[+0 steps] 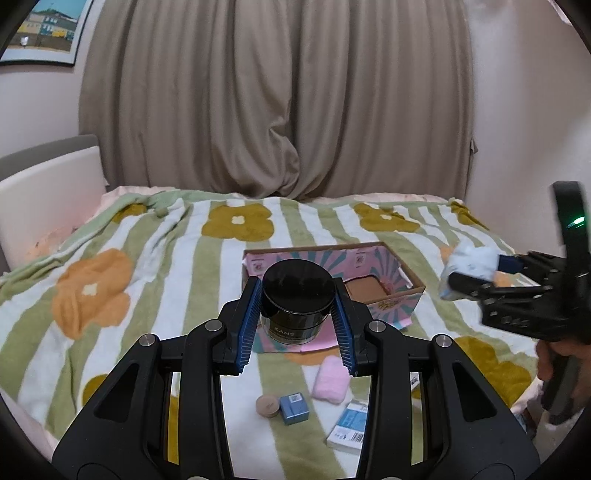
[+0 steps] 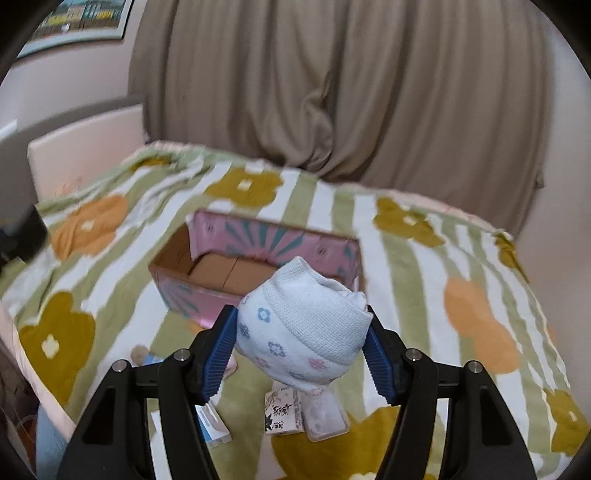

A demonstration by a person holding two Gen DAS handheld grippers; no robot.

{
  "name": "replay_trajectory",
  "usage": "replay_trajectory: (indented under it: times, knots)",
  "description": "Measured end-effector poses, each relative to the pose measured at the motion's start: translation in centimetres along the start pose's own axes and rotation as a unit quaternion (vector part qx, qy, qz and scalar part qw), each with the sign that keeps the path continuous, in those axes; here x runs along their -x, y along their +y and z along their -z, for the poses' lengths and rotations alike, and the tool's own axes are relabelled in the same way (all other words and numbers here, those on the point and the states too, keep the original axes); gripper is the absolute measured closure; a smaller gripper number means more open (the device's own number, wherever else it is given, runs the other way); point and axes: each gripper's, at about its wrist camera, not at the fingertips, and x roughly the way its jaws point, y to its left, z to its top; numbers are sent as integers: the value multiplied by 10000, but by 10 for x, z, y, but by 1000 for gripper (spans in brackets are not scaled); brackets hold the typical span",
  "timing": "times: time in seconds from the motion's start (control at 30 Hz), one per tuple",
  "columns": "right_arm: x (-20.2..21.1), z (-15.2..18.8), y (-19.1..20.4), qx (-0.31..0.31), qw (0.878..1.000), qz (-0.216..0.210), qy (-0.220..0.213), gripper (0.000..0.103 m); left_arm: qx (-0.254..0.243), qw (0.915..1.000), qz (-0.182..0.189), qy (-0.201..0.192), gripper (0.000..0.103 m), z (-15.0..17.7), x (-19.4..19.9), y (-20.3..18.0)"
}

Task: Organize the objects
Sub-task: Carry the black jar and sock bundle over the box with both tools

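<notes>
Overhead, the left gripper (image 1: 297, 317) clamps a black jar (image 1: 295, 295). At three o'clock the right gripper (image 2: 301, 347) pinches a rolled white sock (image 2: 303, 332), box (image 2: 258, 243) at twelve

A flower-patterned green-and-white striped blanket (image 1: 155, 254) covers the bed. Behind its far edge hangs a taupe curtain (image 1: 277, 99). Left of the curtain, high on the wall, is a framed picture (image 1: 44, 33); below that picture stands a pale padded headboard (image 1: 48, 192).
</notes>
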Motion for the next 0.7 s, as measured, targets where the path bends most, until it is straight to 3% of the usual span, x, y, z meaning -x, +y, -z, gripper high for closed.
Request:
replay_trajectory:
  times: [0.23, 0.7]
  knots:
    - [32, 1, -5, -383, 9989, -2, -274, 42, 15, 10000, 89, 14, 69, -3, -5, -6]
    - [19, -7, -11, -445, 9989, -78, -160, 42, -64, 9997, 173, 171, 69, -18, -31, -3]
